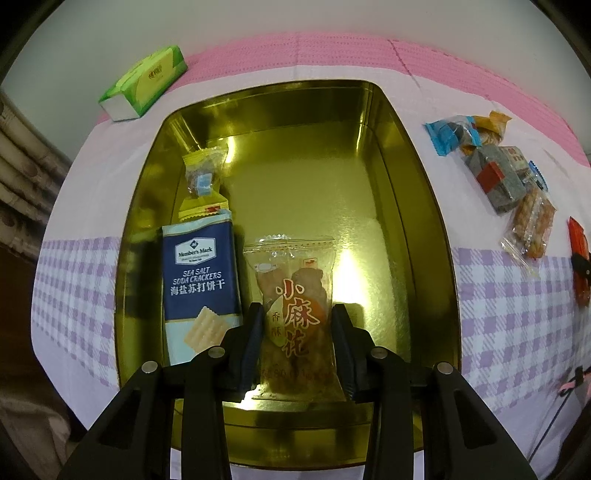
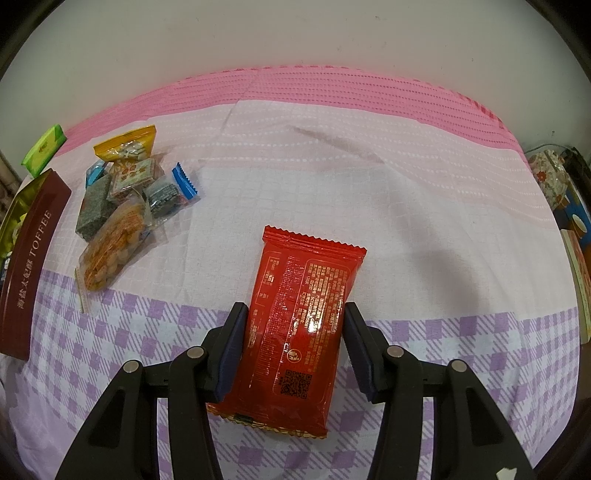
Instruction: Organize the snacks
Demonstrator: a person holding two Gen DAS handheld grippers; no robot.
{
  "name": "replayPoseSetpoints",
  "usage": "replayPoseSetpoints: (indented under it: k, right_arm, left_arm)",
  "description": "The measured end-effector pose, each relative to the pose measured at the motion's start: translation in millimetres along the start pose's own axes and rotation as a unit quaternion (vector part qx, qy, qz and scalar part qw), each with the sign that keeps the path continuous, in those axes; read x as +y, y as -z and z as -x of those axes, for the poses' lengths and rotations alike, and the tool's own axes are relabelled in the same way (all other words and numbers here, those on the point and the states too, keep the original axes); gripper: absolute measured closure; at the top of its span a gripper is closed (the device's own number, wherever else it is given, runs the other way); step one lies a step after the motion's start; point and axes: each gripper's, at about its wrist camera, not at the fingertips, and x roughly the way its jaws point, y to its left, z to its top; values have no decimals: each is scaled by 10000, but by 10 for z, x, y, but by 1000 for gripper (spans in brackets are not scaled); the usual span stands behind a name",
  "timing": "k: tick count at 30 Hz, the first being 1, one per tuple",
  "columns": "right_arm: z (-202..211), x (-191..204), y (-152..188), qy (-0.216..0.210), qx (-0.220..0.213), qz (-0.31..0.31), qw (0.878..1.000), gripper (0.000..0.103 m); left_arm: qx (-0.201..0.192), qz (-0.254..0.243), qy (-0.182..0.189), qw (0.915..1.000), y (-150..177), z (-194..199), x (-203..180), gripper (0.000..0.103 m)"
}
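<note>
Two snacks in your grippers, tin partly filled

The gold toffee tin point(image 1: 424, 206) at frame centre holds soda crackers point(image 1: 201, 284) and a small yellow candy packet point(image 1: 203, 177); your left gripper point(image 1: 299, 332) clamps the fried dough twist packet point(image 1: 299, 310) low over the tin floor. Your right gripper point(image 2: 293, 332) grips a red packet point(image 2: 299, 325). The loose snack pile point(image 2: 125, 199) upper left remains.

We seem to be in a home, likely a bedroom. The surface is soft, creased bedding point(image 2: 332, 192), pink at the far edge and lilac-checked nearer, set against a plain wall point(image 2: 295, 33). A green tissue pack point(image 1: 144, 83) lies at the far left, and a floral-patterned household item point(image 2: 546, 173) sits far right.
</note>
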Motion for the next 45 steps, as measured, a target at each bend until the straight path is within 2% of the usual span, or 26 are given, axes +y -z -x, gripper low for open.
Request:
replayPoseSetpoints:
  k: [12,19,27,33,39,45]
  right_arm:
    - [21,31,0,150,-44,-215,9996,60]
    - [82,52,21,230,-24,-384,9990,62]
    - [385,248,-27,15,-192,-412,9990,62]
    - [658,689,-176,-405,-347,-161,9984,62]
    - [899,1387,-330,-914,-476,382,9939,62]
    - [946,2023,-436,-1331,-393,839,9868,62]
  left_arm:
    - [-513,154,111,9985,37,335,123,62]
    - [-761,306,31,9966,132,471,282,51]
    - [-936,512,2,9943,154,545,476,42]
    - [-1008,763,41,9920,129,583,666,38]
    - [-1062,1052,-33,9888,149,614,873,38]
    - [-1075,1292,-349,9852,240,627,1097,38]
